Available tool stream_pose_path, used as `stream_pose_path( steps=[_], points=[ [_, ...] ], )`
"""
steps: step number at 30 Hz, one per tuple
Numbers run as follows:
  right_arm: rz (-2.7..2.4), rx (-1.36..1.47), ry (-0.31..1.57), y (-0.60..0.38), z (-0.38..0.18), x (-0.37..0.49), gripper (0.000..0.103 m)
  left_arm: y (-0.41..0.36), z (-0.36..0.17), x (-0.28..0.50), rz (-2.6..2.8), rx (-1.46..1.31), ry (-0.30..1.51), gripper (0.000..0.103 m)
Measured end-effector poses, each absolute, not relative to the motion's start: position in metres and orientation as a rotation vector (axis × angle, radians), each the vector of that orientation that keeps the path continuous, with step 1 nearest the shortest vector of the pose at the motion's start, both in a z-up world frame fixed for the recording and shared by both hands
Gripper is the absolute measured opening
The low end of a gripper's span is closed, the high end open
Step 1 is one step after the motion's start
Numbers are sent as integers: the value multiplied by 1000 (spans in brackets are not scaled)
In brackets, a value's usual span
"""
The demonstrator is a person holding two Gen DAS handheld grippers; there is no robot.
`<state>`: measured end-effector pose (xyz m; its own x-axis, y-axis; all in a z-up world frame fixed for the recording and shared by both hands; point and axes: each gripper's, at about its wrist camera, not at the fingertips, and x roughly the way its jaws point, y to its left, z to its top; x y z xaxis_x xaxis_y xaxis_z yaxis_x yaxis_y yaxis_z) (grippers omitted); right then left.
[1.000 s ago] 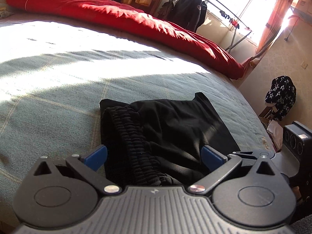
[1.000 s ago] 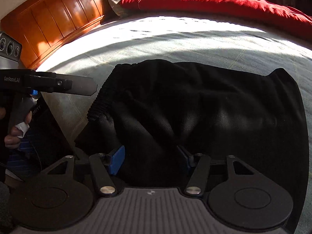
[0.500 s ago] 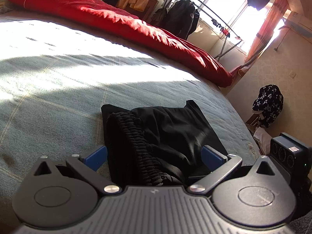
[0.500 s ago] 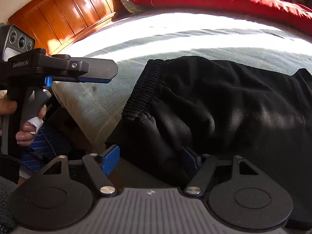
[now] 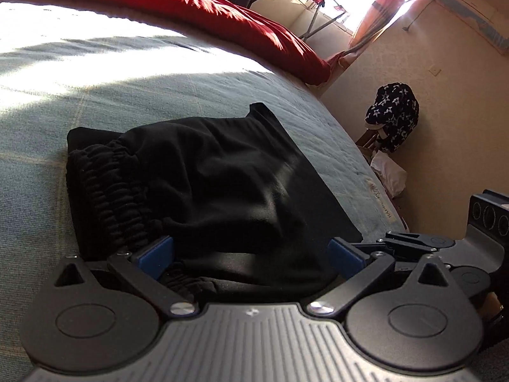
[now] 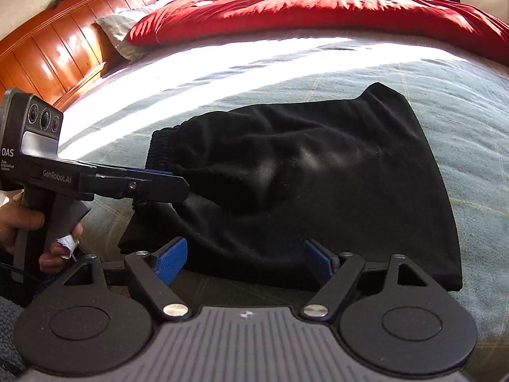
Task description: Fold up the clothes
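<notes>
While both grippers sit at the near edge of the bed [image 6: 350, 73], the black shorts [image 6: 318, 184] lie straight ahead of them on the grey-green cover, doubled over into a compact block. Left gripper [image 5: 251, 254]: fingers spread wide, the gathered waistband [image 5: 108, 184] and near hem lying between them, not pinched. Right gripper [image 6: 245, 259]: fingers likewise spread, the near hem just ahead of the tips, nothing held. Long axis of the shorts runs left to right across both views, waistband toward the headboard [image 6: 47, 47], leg ends toward the wall. Judged by reach, the left gripper is nearer the waistband and the right nearer the leg end. Whether another fold is due or the block is finished cannot be settled. Cover soft, sunlit farther back; a red duvet [image 6: 318, 16] lies along the far side. Room: drying rack [image 5: 318, 9] by the window, a star-print bundle [image 5: 391, 111] by the wall.
</notes>
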<state>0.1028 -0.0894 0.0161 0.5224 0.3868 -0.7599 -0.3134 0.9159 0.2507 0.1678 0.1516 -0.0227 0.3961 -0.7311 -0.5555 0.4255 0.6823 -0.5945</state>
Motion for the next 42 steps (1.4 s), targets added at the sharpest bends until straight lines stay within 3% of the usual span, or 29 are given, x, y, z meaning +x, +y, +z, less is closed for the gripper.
stream_pose_path(
  steps=[7,20,27,35,42],
  points=[
    [325,56,919,-99,32,98,84,139,3,185,-808,-387,839,102],
    [182,130,939,-145,23,68,84,32,-34,224,-926,-295,994,102],
    [251,163,891,-158,19,82,84,42,-7,217,-870,-265,937,102],
    [392,160,856,-181,15,101,84,45,-19,224,-689,-315,962,102],
    [556,268,913,-226,4,150,94,71,5,199,-448,-360,886,102]
  ],
)
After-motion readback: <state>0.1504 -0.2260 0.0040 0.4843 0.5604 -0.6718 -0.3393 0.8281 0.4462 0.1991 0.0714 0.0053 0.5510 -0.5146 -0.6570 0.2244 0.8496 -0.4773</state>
